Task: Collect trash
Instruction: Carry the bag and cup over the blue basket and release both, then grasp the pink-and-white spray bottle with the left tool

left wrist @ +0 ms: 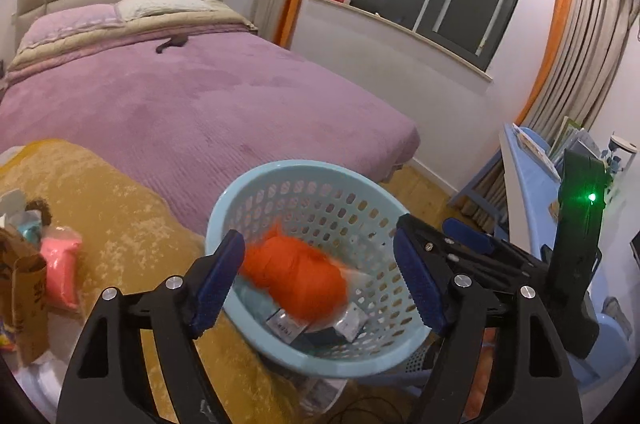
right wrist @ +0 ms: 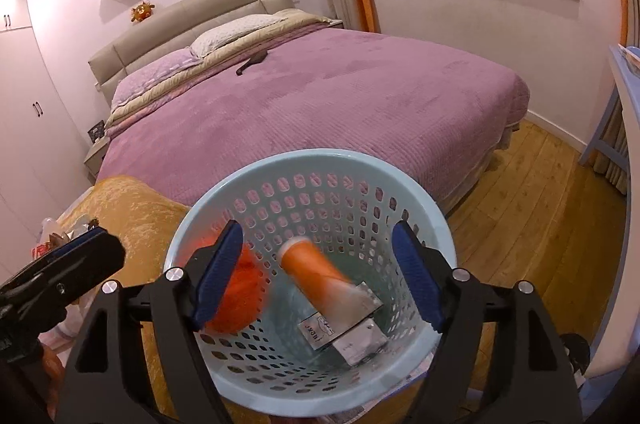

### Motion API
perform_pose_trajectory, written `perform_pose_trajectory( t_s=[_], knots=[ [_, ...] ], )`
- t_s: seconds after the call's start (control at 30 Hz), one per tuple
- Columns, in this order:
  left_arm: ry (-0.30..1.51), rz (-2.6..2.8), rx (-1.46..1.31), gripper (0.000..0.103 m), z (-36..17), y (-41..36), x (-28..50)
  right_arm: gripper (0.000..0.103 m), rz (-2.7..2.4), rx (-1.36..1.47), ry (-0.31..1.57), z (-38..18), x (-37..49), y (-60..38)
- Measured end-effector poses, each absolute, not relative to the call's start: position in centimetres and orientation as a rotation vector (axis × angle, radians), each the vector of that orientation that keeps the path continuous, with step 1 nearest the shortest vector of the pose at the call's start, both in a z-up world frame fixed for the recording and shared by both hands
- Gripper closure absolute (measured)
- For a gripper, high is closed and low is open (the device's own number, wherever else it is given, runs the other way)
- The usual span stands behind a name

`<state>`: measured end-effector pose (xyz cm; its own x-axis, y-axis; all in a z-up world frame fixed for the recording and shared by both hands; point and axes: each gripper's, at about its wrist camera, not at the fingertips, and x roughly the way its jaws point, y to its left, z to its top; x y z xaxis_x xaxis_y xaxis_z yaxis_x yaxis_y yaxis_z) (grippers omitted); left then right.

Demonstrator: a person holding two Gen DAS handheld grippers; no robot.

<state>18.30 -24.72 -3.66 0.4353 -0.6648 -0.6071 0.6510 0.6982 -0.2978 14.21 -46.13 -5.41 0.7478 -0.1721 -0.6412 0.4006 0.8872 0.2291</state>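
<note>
Trash is going into the pale blue basket (right wrist: pixel 304 356) right now: an orange fuzzy bundle (left wrist: pixel 296 284) shows blurred between the parted fingers of the left gripper (left wrist: pixel 316 284), clear of both pads, at the centre of the left wrist view and inside the basket's rim. The right wrist view has it at eight o'clock against the perforated wall. In that same view an orange tube (right wrist: pixel 316 276) is blurred at dead centre, between the spread fingers of the right gripper (right wrist: pixel 316 276) and touching neither pad, its lower end over a small printed box (right wrist: pixel 320 332) and a silvery packet (right wrist: pixel 360 344) on the basket floor. Both claws are released, then, holding nothing. My read: this is the drop step, two pieces let go at once. Outward from the basket, a mustard-yellow cover (left wrist: pixel 132 224) lies at nine o'clock in the left view, and on it wait a pink packet (left wrist: pixel 60 264) and a brown paper bag (left wrist: pixel 24 304), still uncollected. The purple bed (left wrist: pixel 192 104) fills twelve o'clock. The next move, I judge, calls for swinging a gripper towards nine o'clock, jaws kept wide, to take the pink packet.
</note>
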Motion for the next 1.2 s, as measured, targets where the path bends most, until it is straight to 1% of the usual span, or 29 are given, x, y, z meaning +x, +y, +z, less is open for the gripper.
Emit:
perform_pose_trajectory(
  t_s=[0.3, 0.5, 0.6, 0.77, 0.97, 1.1, 1.2],
  knots=[
    [0.687, -0.798, -0.011, 0.028, -1.7, -21.6, 15.0, 0.030, -0.238, 0.301, 0.624, -4.1, 12.4, -42.6],
    [0.650, -0.825, -0.075, 0.028, 0.3, -17.3, 13.2, 0.030, -0.149, 0.229, 0.609, -3.4, 12.1, -38.2],
    [0.618, -0.781, -0.086, 0.026, 1.1, -14.5, 12.4, 0.030, -0.107, 0.211, 0.593, -3.0, 12.0, -36.1],
    [0.586, -0.625, -0.080, 0.025, 1.3, -8.4, 11.2, 0.030, -0.056, 0.170, 0.581, -3.2, 12.3, -32.0],
    [0.624, -0.423, -0.085, 0.025, -0.2, -2.0, 12.0, 0.031, 0.000, 0.180, 0.627, -5.1, 14.1, -28.0],
    [0.664, -0.323, -0.102, 0.025, -1.9, 1.6, 13.3, 0.045, 0.009, 0.183, 0.654, -6.3, 15.1, -26.4],
    [0.698, -0.288, -0.103, 0.027, -3.2, 2.8, 14.8, 0.053, 0.008, 0.176, 0.670, -6.8, 15.7, -25.6]
  ],
)
